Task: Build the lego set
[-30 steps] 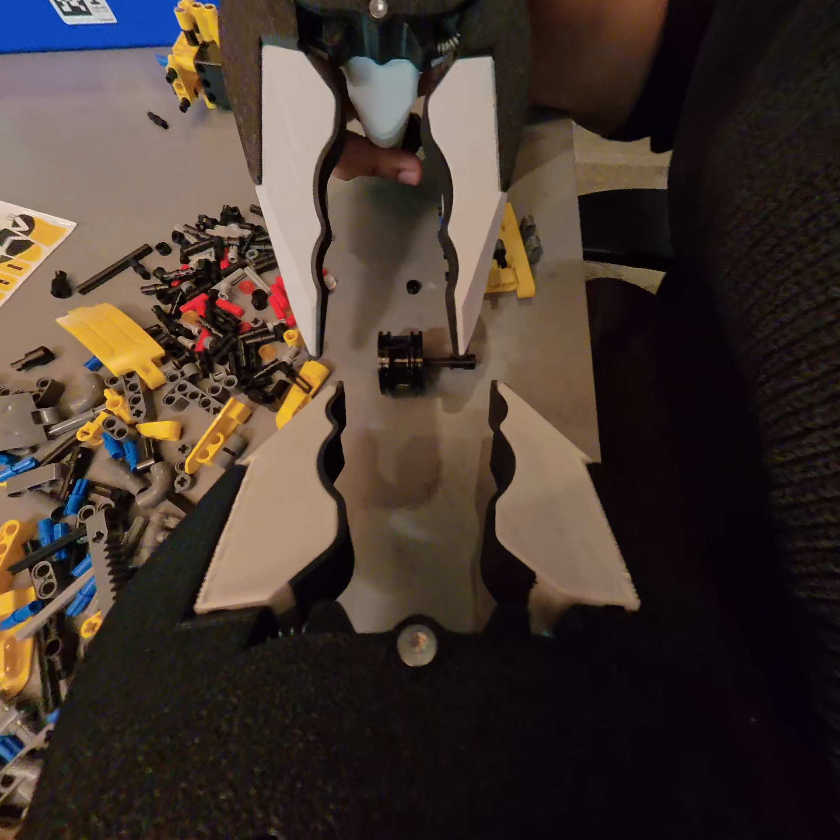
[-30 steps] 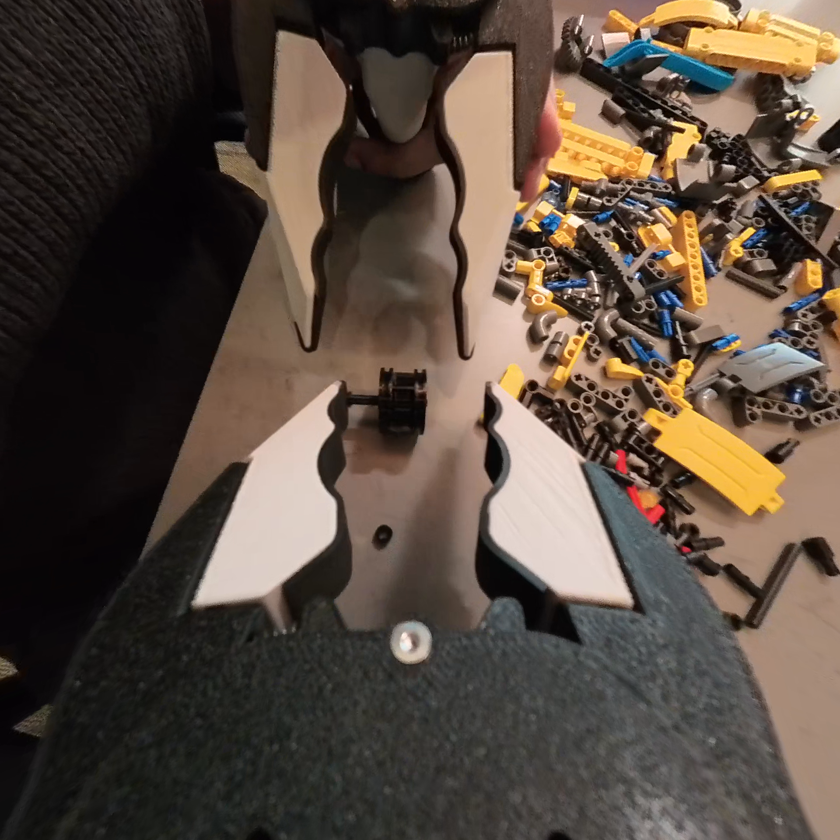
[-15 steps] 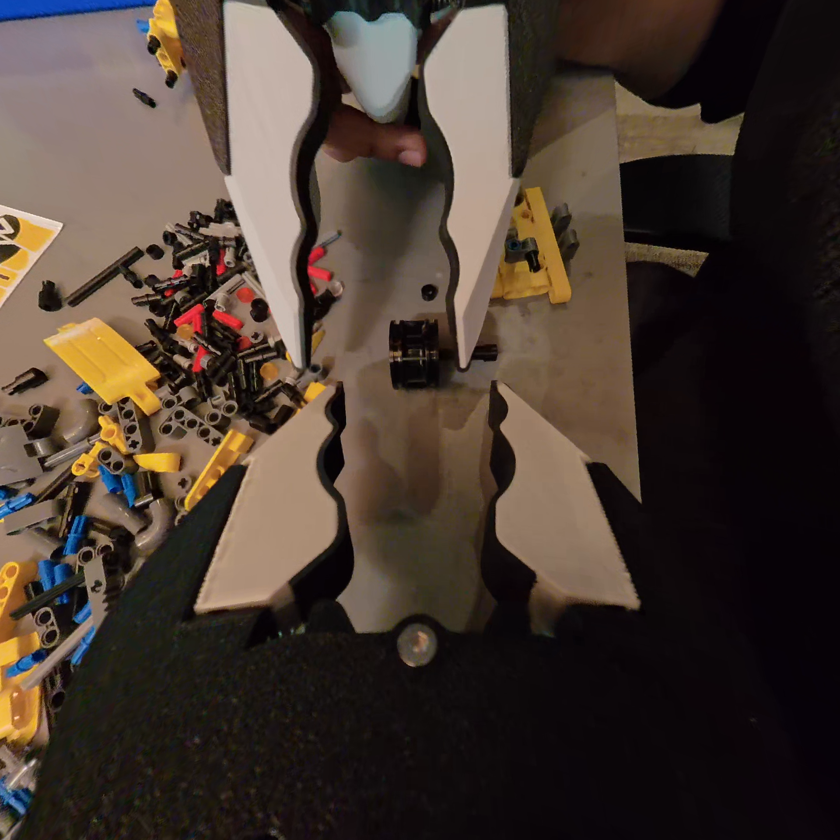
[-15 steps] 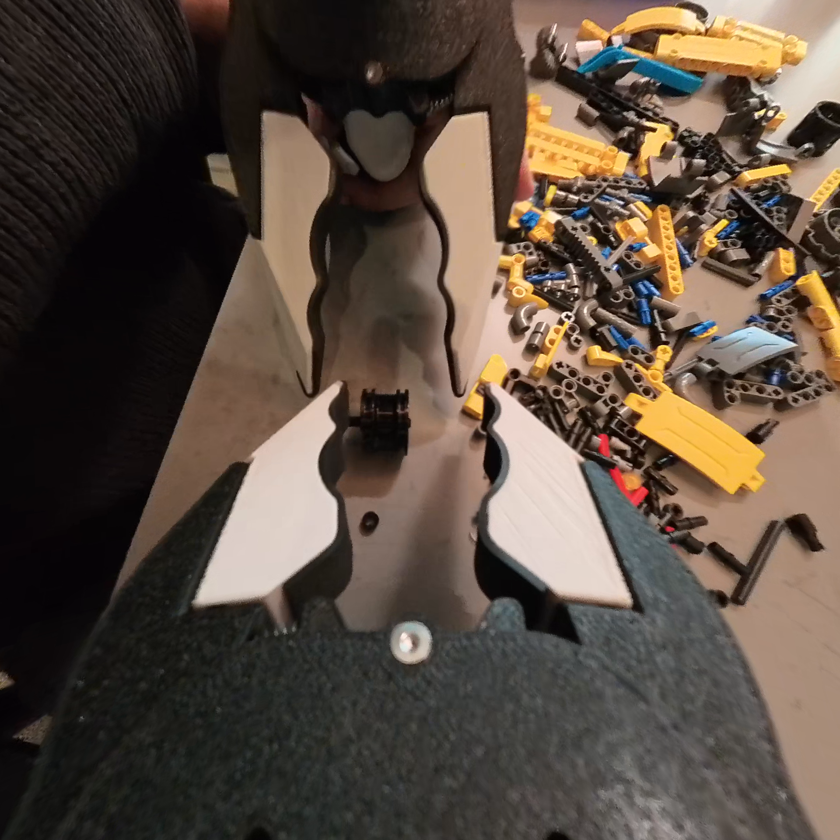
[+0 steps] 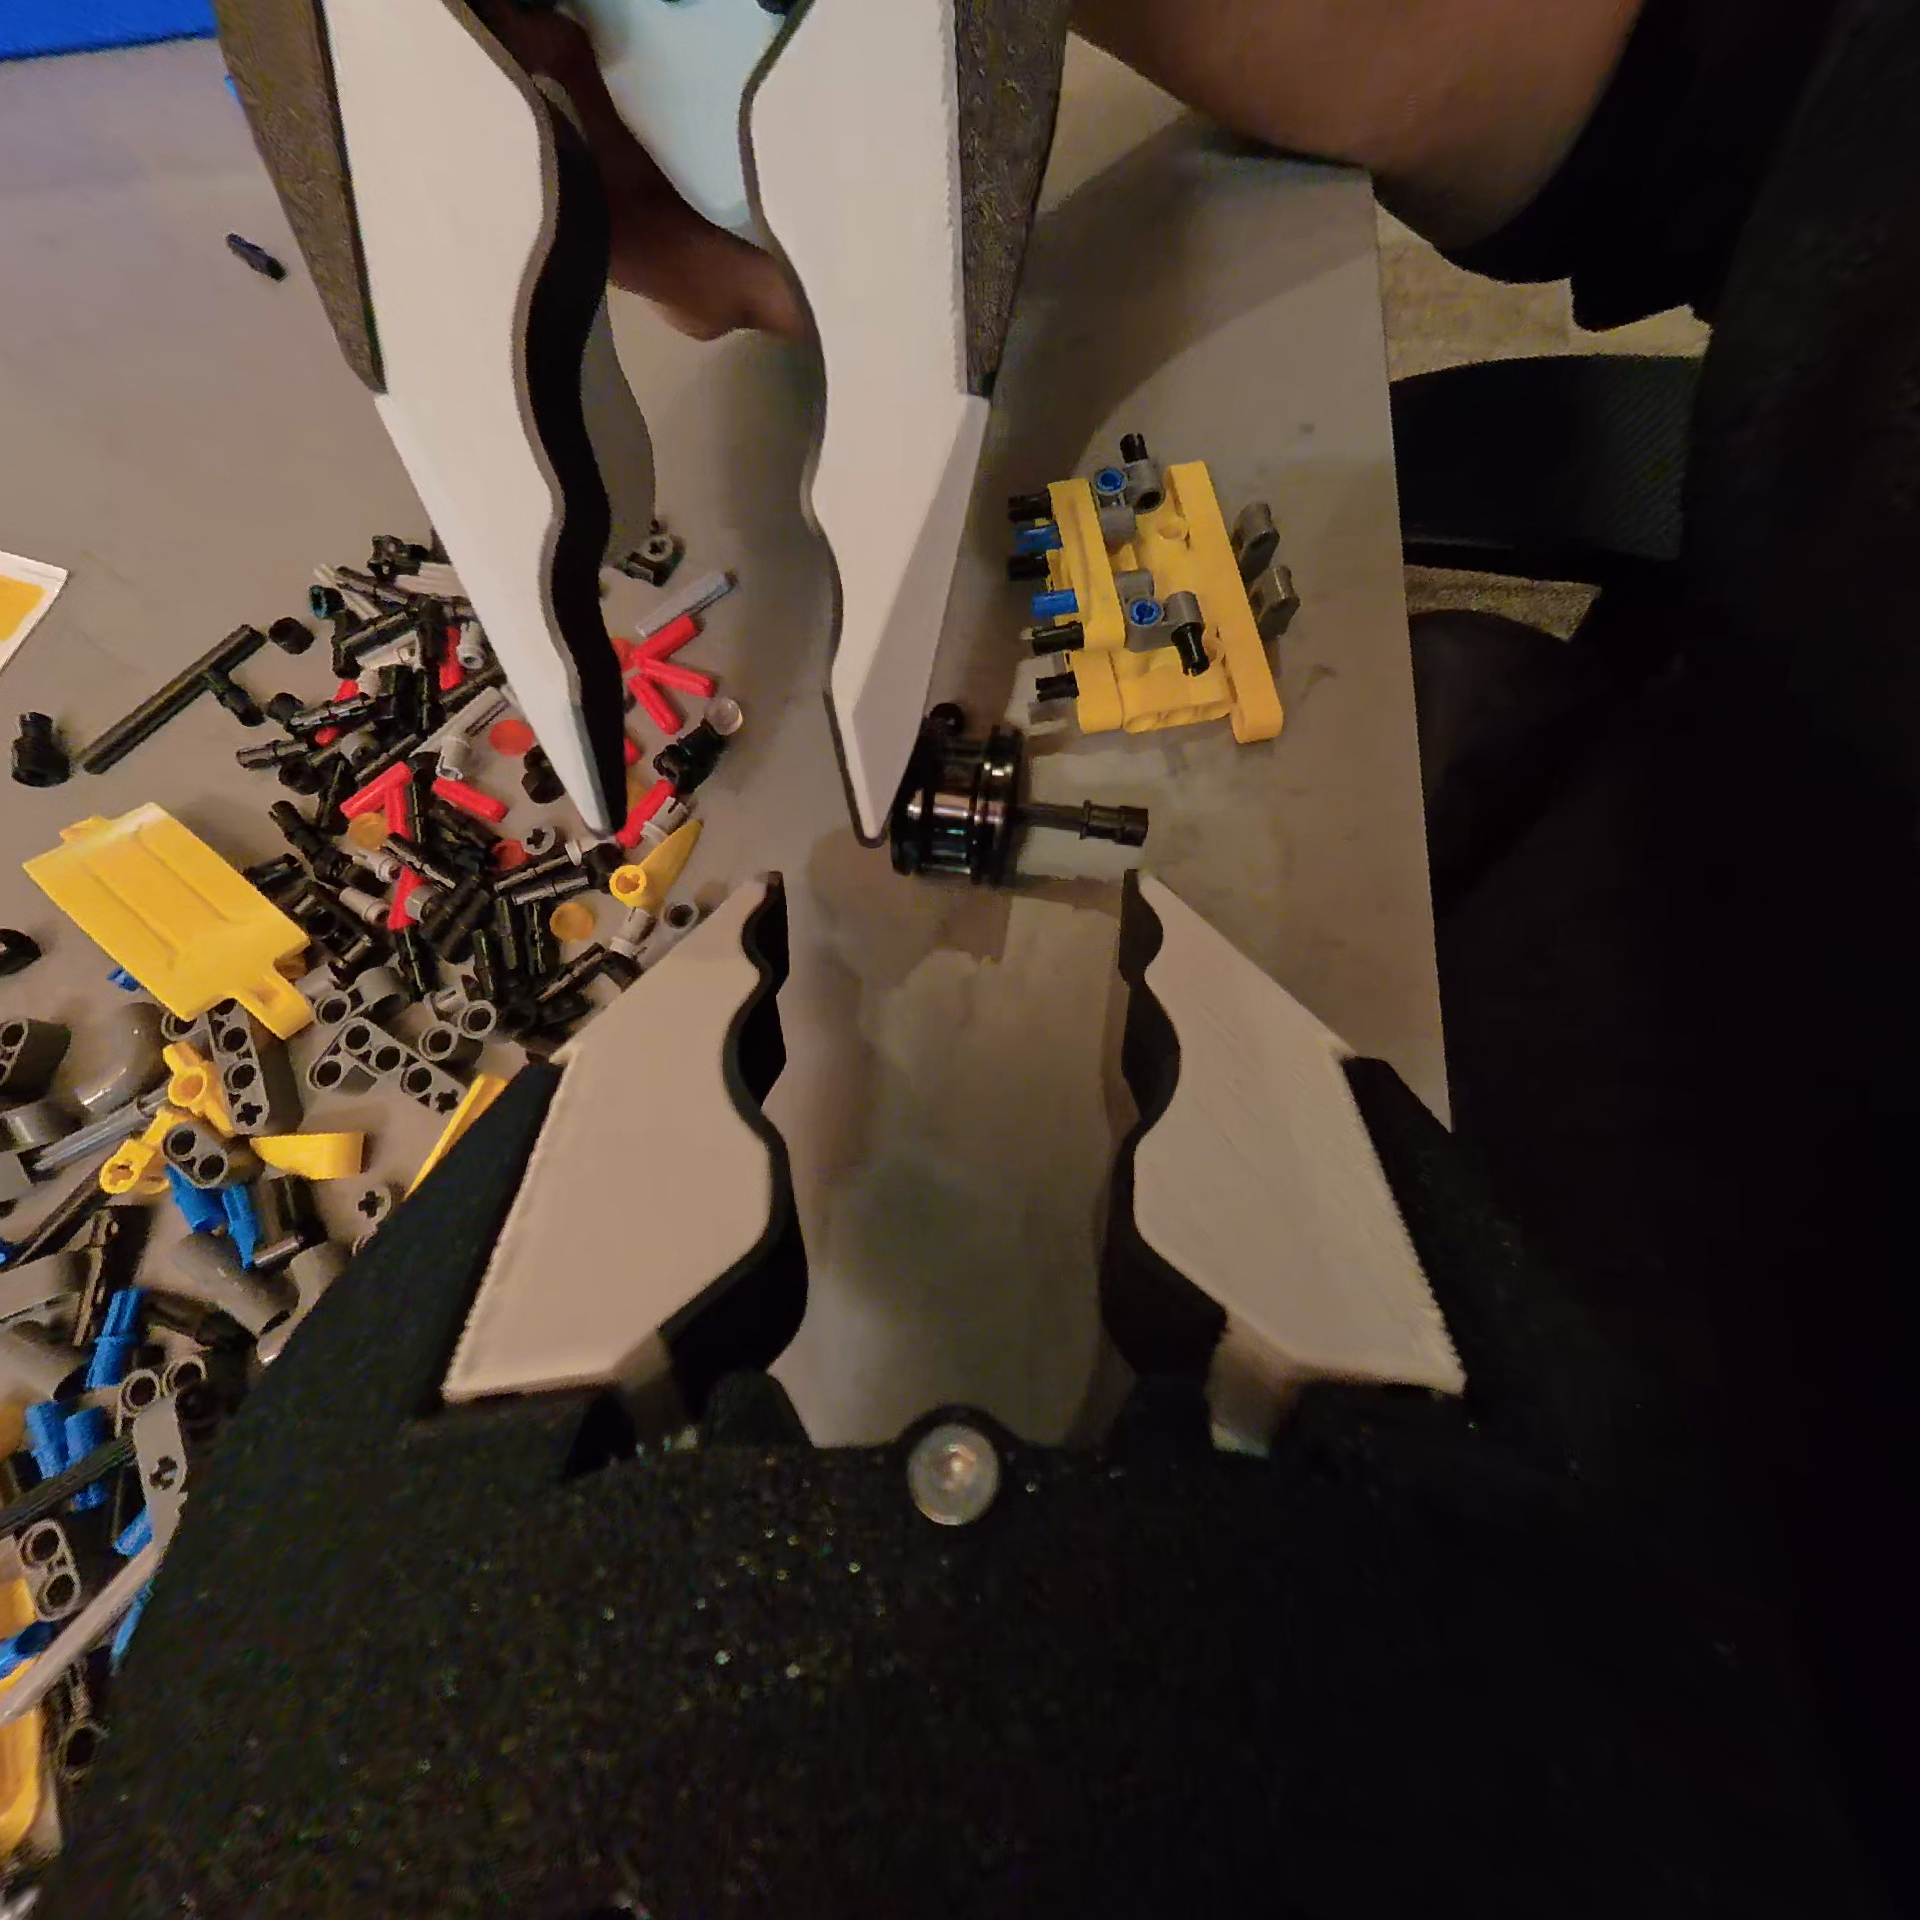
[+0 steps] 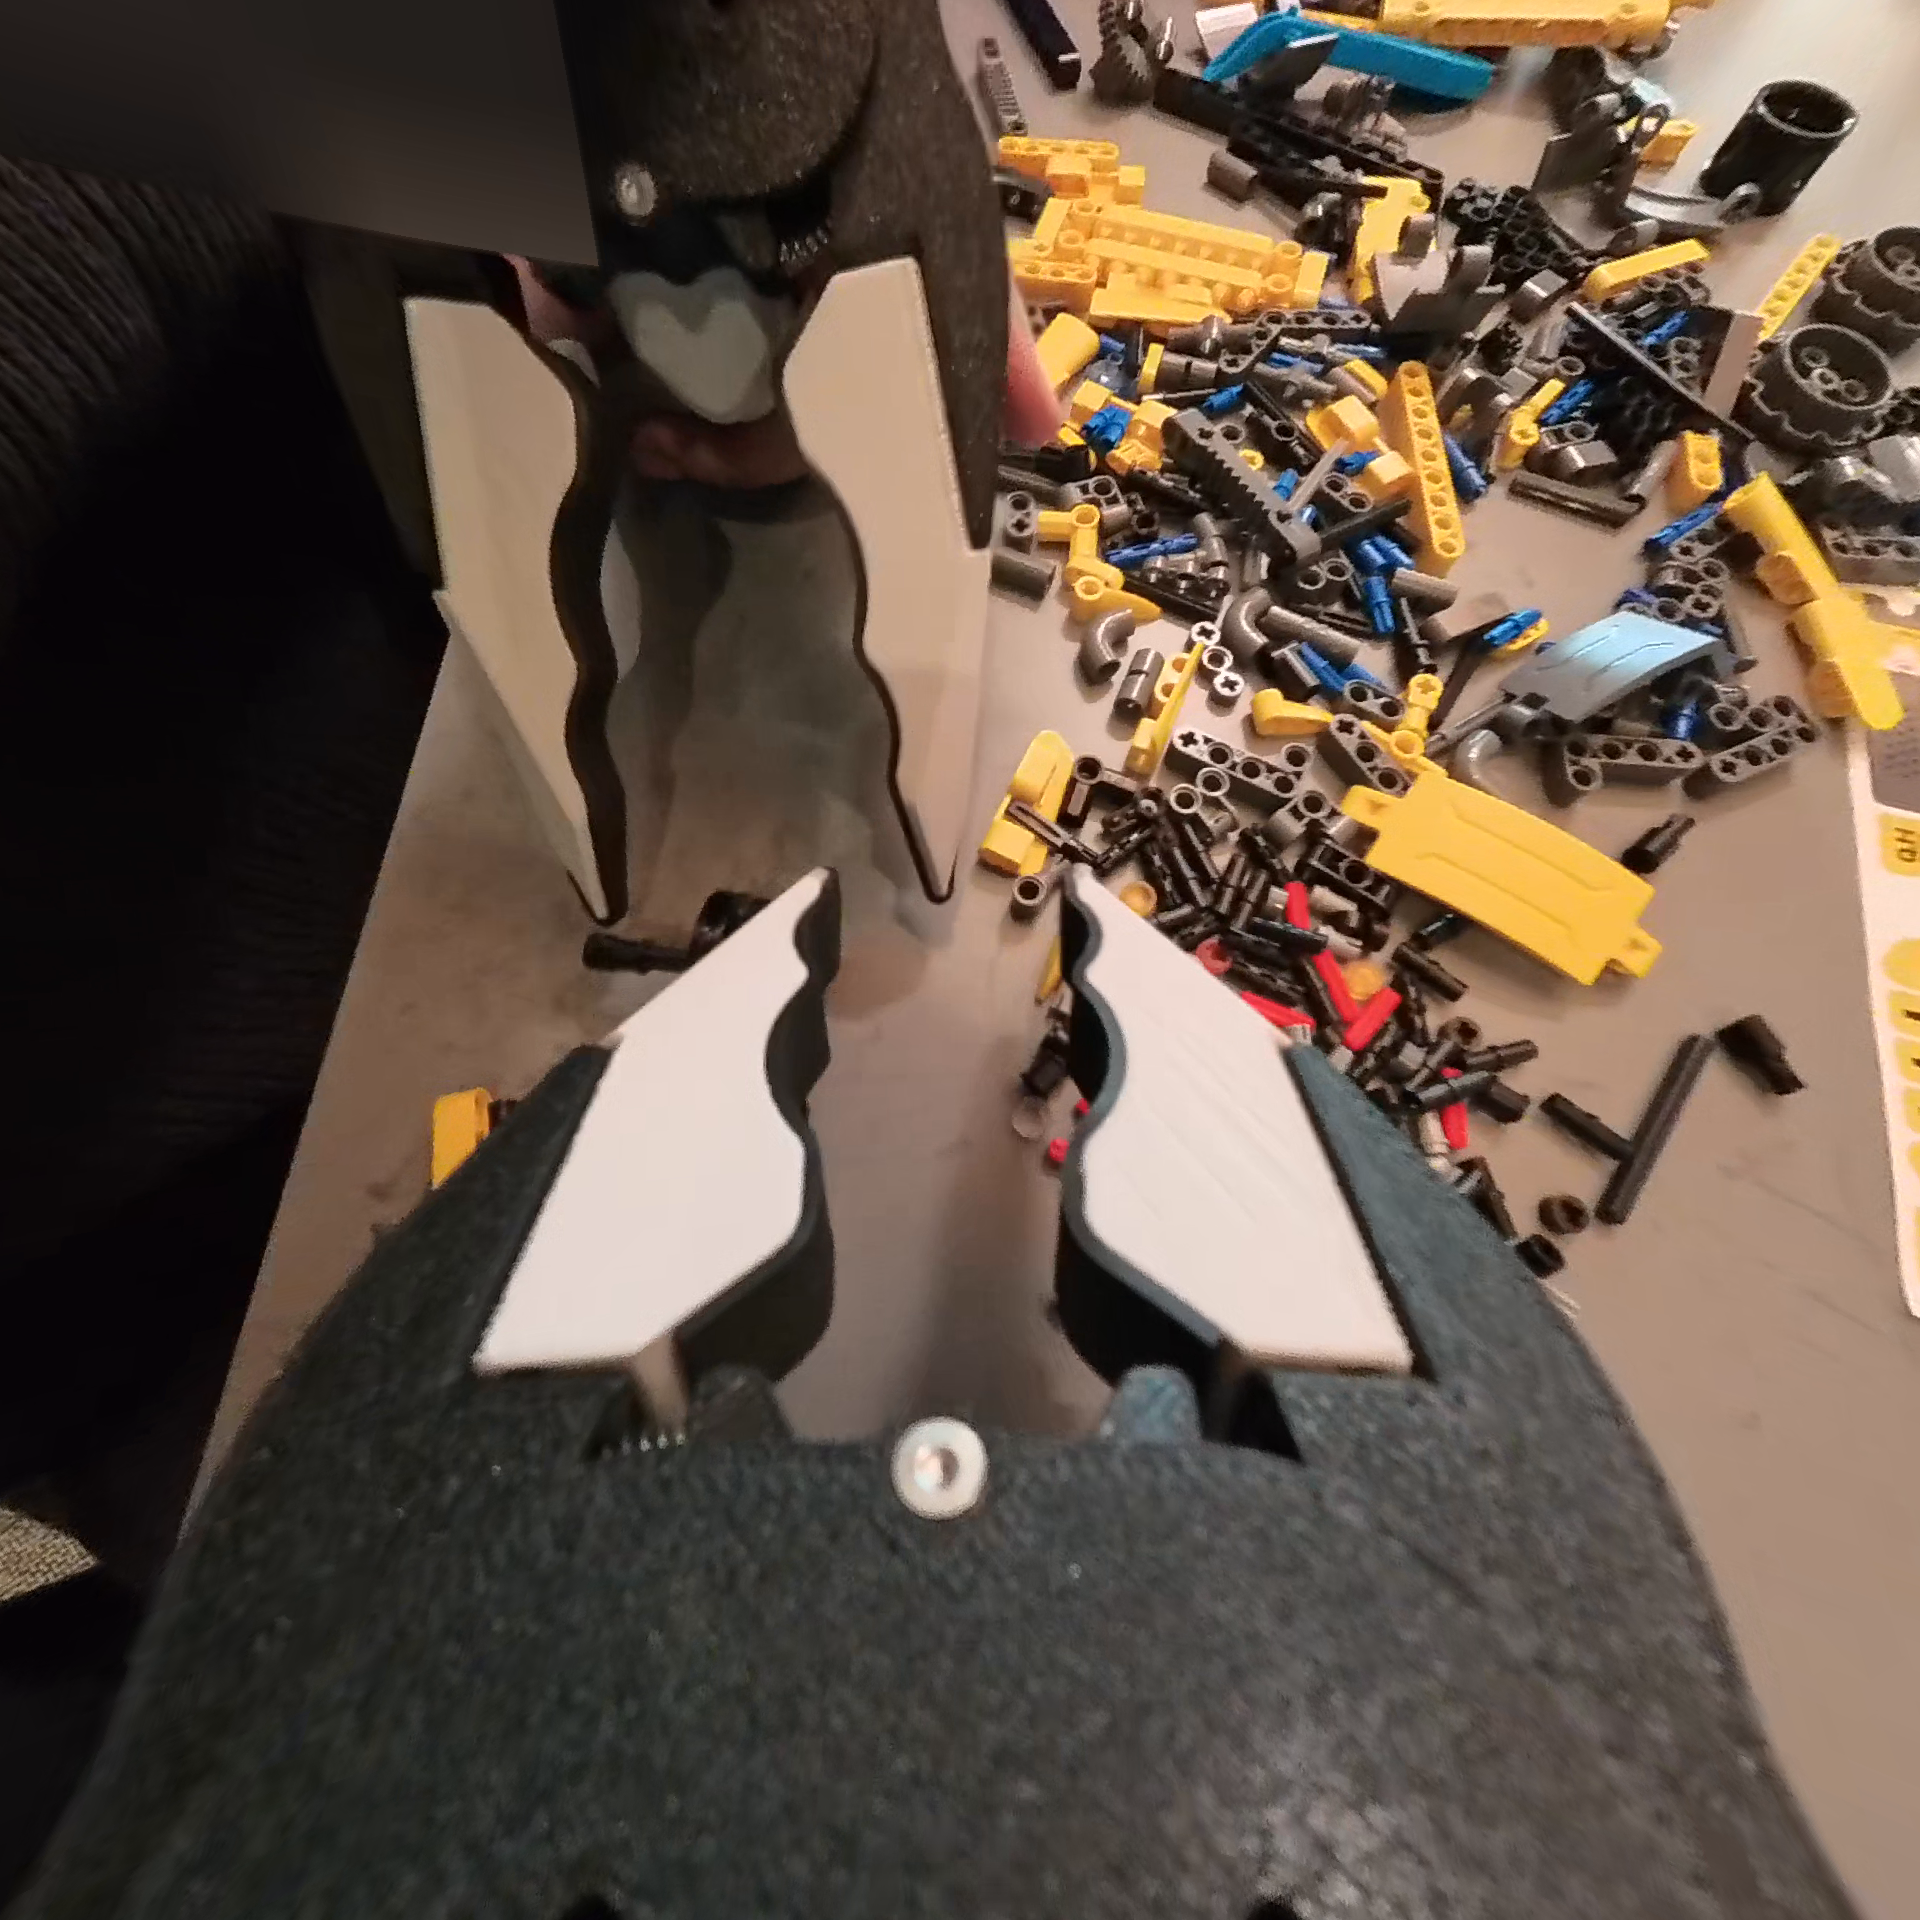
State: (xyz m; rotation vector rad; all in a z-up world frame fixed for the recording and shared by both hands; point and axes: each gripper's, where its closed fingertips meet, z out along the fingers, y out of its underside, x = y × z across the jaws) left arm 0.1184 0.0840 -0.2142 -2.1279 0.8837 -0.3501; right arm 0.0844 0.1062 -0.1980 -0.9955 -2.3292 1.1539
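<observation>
Both grippers face each other low over the grey table (image 5: 1226,343), near its edge by the person's dark clothing. The left gripper (image 5: 951,883) has its jaws apart and empty; the right gripper (image 6: 945,888) likewise stands with jaws apart, holding nothing. Between them lies a small black wheel hub on a black axle pin (image 5: 971,795), resting on the table; 1 fingertip of the right gripper touches or nearly touches the hub's side in the left wrist view. A yellow beam assembly (image 5: 1153,603) sits just beyond it, by the same edge. A heap of loose black, red, yellow and grey building pieces (image 6: 1299,644) spreads toward the table's middle.
</observation>
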